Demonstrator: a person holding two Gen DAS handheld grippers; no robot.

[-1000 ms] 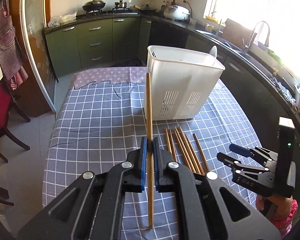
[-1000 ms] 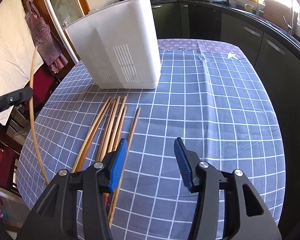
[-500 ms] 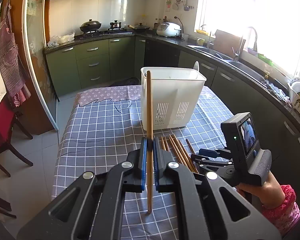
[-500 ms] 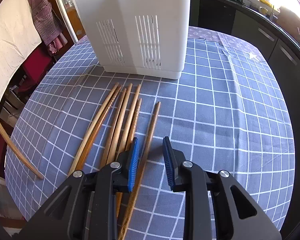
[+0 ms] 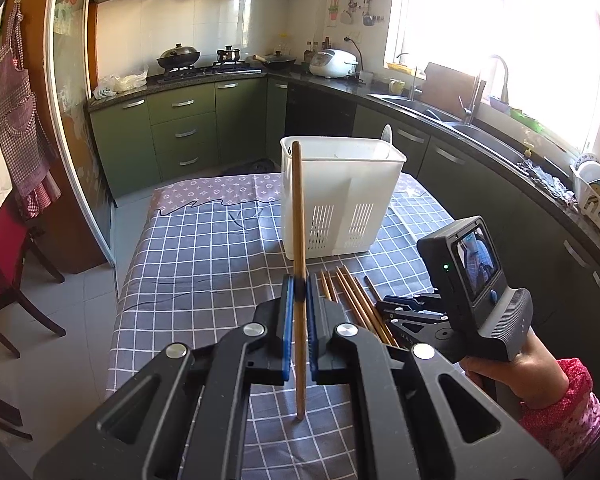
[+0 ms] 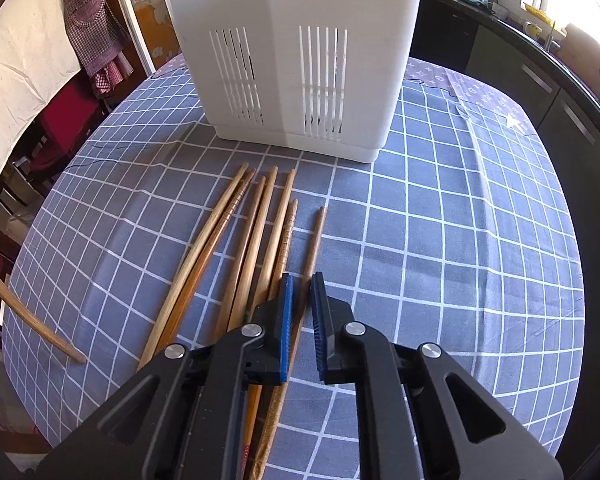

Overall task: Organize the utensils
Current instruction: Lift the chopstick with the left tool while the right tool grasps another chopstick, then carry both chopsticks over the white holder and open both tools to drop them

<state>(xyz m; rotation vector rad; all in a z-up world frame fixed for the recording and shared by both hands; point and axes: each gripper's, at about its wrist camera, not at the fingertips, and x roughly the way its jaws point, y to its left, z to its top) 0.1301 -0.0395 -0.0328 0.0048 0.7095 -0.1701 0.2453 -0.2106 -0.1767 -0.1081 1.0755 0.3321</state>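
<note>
A white slotted utensil holder [image 5: 340, 200] [image 6: 300, 60] stands on the checked tablecloth [image 5: 200, 248], with a white spoon [image 5: 387, 134] sticking out of it. My left gripper [image 5: 299, 284] is shut on one wooden chopstick [image 5: 297, 208], held nearly upright above the cloth in front of the holder. Several more chopsticks [image 6: 256, 240] lie side by side before the holder. My right gripper [image 6: 302, 280] [image 5: 382, 306] is low over them. Its jaws are closing on the rightmost chopstick [image 6: 316, 236], which runs between the blue pads.
A hand in a pink sleeve [image 5: 560, 408] holds the right gripper at the table's right edge. A red chair [image 5: 4, 248] stands left of the table. Green cabinets [image 5: 180, 132] and a sink counter [image 5: 480, 128] ring the room behind and to the right.
The right jaws went from wide open to nearly together around the rightmost chopstick while the gripper moved forward and lower. The left gripper rose a little, still holding its chopstick.
</note>
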